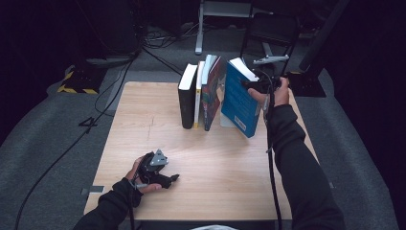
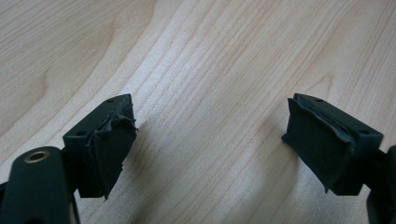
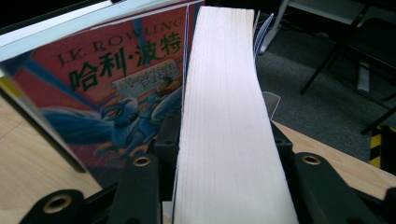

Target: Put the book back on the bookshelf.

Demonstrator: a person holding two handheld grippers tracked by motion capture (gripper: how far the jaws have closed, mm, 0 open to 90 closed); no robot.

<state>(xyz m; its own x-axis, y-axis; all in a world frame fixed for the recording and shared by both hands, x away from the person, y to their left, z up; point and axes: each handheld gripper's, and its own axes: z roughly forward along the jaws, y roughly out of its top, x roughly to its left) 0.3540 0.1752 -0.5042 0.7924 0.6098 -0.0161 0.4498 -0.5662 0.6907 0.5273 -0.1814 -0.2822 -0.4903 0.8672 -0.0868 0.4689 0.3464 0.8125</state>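
While the left gripper [image 1: 168,178] rests wide open on the near table [image 1: 143,120], far from the books, the right gripper [image 1: 252,86] clamps the blue book [image 1: 238,98] across its page block. Book: far right, tilted, top leaning away from the upright row [image 1: 198,93], long axis near vertical.
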